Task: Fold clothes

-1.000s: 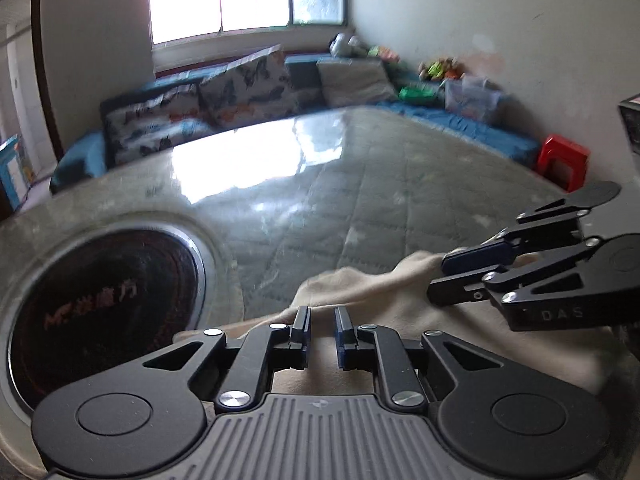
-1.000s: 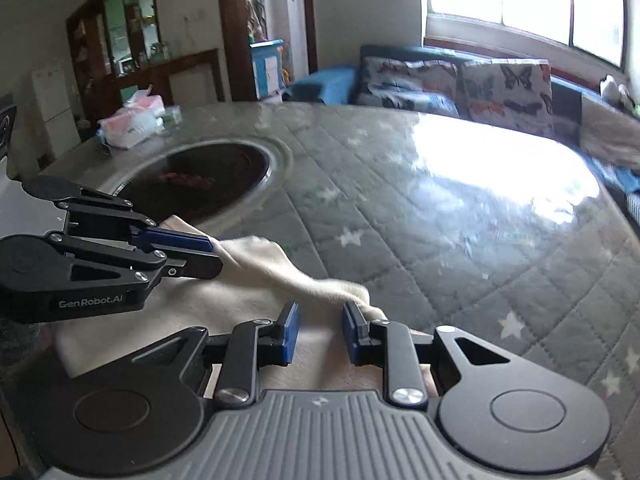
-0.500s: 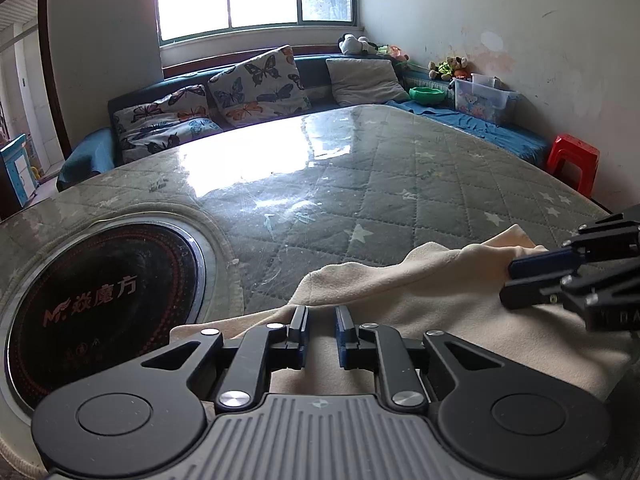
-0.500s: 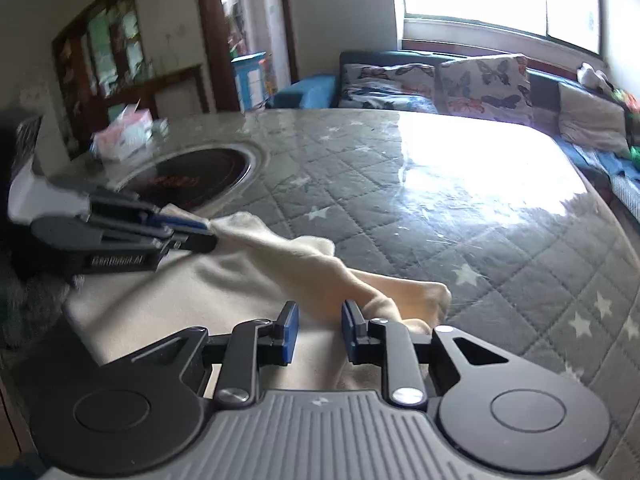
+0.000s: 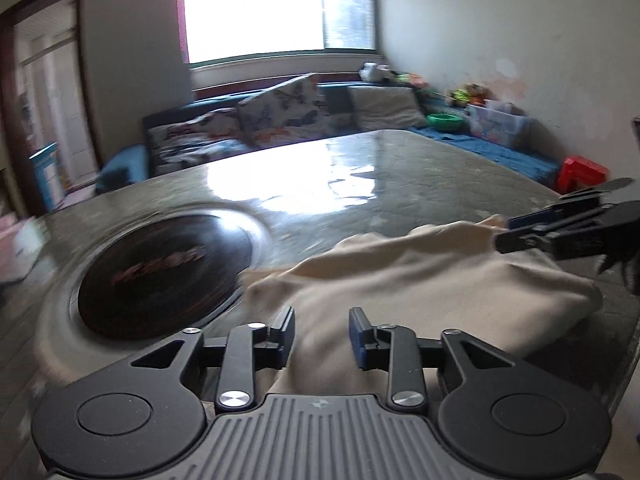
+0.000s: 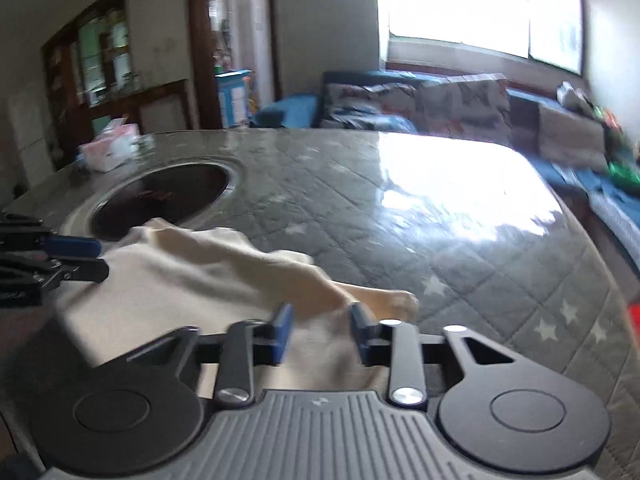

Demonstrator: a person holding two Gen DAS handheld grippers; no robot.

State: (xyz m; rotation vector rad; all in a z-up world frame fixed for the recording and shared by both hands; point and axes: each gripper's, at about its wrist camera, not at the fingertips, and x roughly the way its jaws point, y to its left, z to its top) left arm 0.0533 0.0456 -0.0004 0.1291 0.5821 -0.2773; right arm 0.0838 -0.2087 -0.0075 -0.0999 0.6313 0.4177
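**Cream garment released on the quilted table — fold partly made**

A living room with a bright window and a blue sofa (image 5: 256, 136) piled with butterfly cushions lies behind a large table (image 6: 400, 208) under a grey star-quilted cover and a glossy clear sheet. A dark round inset (image 5: 160, 268) sits at about 9 o'clock in the left wrist view, and a tissue pack (image 6: 108, 148) stands near the table's far edge at 10 o'clock in the right wrist view.

The cream garment (image 5: 420, 288) lies bunched along the near edge, doubled over itself with a rumpled ridge running across it. Judging from that, one fold is laid but not smoothed; squaring the edges and any further folds remain.

The left gripper (image 5: 322, 332) has its jaws parted, cloth lying beneath and between them but not pinched. The right gripper (image 6: 322, 330) is likewise parted over the garment's right end, gripping nothing; it also shows at 3 o'clock in the left view.

Against the frames a second ago, both pairs of jaws — then nearly closed on the fabric — have just been opening. The two grippers have drawn further apart, and the garment now sits lower and spread wider, its ridge flatter.
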